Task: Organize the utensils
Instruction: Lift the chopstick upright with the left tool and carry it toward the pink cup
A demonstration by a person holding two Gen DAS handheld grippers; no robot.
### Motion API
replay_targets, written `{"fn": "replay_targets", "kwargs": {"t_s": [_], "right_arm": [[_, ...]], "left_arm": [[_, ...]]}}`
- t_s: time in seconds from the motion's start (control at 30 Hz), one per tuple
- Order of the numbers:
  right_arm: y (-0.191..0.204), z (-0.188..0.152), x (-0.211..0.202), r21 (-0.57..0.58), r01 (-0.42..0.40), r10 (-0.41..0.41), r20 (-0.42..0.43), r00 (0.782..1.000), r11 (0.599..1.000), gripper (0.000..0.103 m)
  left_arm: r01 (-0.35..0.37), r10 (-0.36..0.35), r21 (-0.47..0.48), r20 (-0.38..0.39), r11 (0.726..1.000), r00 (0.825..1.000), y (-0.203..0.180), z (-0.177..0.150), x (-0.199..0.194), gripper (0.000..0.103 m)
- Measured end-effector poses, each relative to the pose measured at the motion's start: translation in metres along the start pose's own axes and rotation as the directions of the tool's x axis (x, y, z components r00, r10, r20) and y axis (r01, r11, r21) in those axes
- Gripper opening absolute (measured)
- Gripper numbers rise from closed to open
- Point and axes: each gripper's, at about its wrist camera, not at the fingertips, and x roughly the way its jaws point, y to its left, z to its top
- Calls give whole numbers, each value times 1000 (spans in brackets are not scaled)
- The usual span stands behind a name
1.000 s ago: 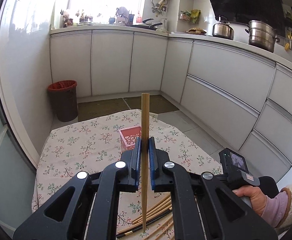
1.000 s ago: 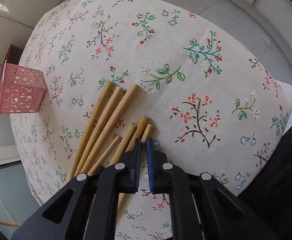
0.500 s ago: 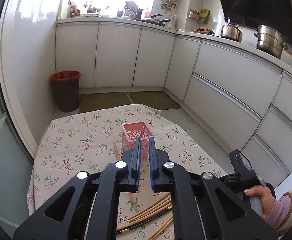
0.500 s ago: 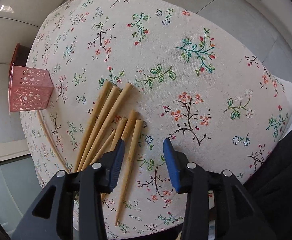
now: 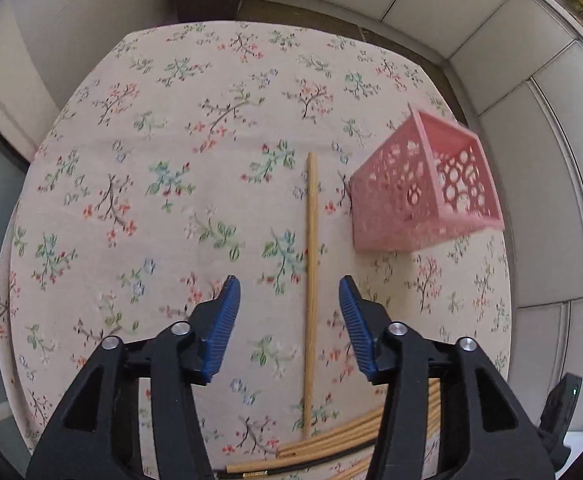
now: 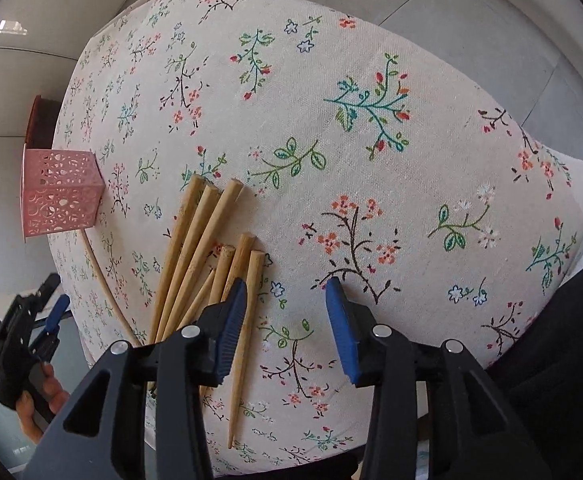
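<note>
A bench (image 5: 91, 152) under a flowered cloth carries everything. Toward its right edge in the left wrist view stands a pink perforated basket (image 5: 423, 192), upright. The left gripper (image 5: 289, 300) points down at the cloth, its fingers having just spread about halfway, holding nothing; a single wooden chopstick (image 5: 311, 264) lies flat on the cloth between them, just beside the basket. The right gripper (image 6: 287, 300) hovers with fingers partly open and empty, its left finger over the edge of a loose pile of chopsticks (image 6: 195, 248) lying on the cloth
</note>
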Motion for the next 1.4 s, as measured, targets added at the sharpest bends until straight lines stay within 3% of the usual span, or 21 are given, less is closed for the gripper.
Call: {"fn": "replay_targets", "kwargs": {"t_s": [0.13,0.27,0.43,0.6,0.63,0.67,0.7,0.77,0.87,1.0,1.13,1.3,1.4], "right_arm": [[-6,15,0,12,-21,21,1,1000,1000,46],[-5,27,-2,-7,-37,37,8,999,999,47],[-1,35,-4,-28,-49,50,28,998,998,54],[2,36,-3,-50,-51,52,34,998,997,58],[2,36,-4,-48,-53,55,32,998,997,58],[2,37,-3,-43,-54,56,30,998,998,57],[1,37,-3,-39,-54,55,28,998,998,57],[1,36,-3,-36,-47,48,17,999,998,57],[1,31,-1,-42,-36,36,-12,999,998,57],[4,20,2,-43,-26,24,-41,999,999,57],[7,8,6,-29,-21,19,-76,997,999,57],[15,-7,11,-27,-6,3,-101,995,1000,57],[17,-15,16,-19,-4,2,-124,992,1000,57]], "left_arm": [[-82,82,-18,10,997,997,-7,36,23,59],[-115,115,-16,-13,993,993,-4,55,45,50],[-18,16,-22,-62,1000,998,0,62,56,45],[-46,45,-19,-69,999,997,-4,72,69,42],[-84,84,6,-70,996,994,-7,73,72,31],[-142,145,42,-70,989,987,-10,75,74,14],[-187,192,71,-71,980,979,-12,74,74,10],[-158,162,51,-92,986,982,-3,69,70,7],[-172,178,64,-93,983,980,12,51,59,6],[-224,229,117,-31,968,973,31,15,35,6],[-254,249,109,57,961,967,46,-14,-1,6],[-243,223,72,207,967,952,48,-37,-61,6],[-194,174,39,294,980,940,42,-52,-95,6]]}}
